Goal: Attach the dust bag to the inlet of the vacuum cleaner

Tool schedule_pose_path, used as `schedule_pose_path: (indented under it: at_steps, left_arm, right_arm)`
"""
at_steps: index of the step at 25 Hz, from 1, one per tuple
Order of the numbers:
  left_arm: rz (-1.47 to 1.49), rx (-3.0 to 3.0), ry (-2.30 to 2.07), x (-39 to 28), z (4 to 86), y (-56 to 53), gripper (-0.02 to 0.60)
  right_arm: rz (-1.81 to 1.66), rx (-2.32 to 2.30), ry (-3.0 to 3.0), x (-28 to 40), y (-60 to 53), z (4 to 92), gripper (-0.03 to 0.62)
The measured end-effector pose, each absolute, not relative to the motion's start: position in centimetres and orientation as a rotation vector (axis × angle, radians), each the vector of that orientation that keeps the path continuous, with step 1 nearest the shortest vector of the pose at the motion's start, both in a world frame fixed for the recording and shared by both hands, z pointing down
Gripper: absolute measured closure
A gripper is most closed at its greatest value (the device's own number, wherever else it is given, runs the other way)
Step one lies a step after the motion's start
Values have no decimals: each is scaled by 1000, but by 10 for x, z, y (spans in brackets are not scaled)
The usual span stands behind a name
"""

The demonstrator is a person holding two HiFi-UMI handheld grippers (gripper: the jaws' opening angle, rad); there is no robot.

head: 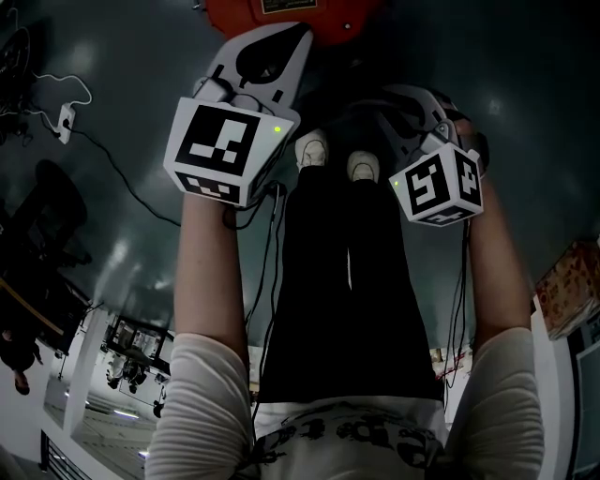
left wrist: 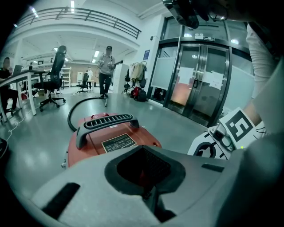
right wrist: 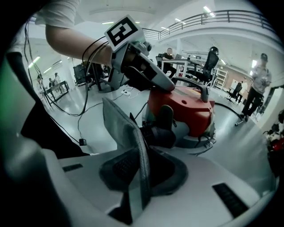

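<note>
The red vacuum cleaner, with a grey handle on top, stands on the floor just beyond my left gripper, whose jaws look shut with nothing in them. In the right gripper view the same vacuum shows a black inlet part at its front. My right gripper is shut on the grey dust bag, which stands edge-on between the jaws, short of the inlet. The left gripper hovers over the vacuum's top there. From the head view both grippers point down at the vacuum.
A black hose curls on the floor behind the vacuum. Office chairs, desks and standing people are farther back, glass doors to the right. Cables trail over the floor at left. The person's shoes are close to the vacuum.
</note>
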State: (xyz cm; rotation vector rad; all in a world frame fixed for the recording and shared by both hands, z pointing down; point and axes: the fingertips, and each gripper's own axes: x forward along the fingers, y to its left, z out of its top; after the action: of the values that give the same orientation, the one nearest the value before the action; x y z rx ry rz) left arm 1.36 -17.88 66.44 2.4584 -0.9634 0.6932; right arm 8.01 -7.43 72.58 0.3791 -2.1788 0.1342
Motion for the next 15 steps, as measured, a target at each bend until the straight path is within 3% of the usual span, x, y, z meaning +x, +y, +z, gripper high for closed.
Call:
schedule_pose_path:
  at_steps: [7, 12, 15]
  left_arm:
    - [726, 2441, -956, 14, 664, -179, 580]
    - [699, 2408, -950, 13, 664, -182, 578]
    - [606, 2378, -995, 7, 658, -188, 579]
  right_arm:
    - [314, 407, -2139, 84, -70, 725, 542]
    - [293, 463, -2157, 90, -73, 712, 470]
    - [346, 520, -2185, 93, -74, 695, 468]
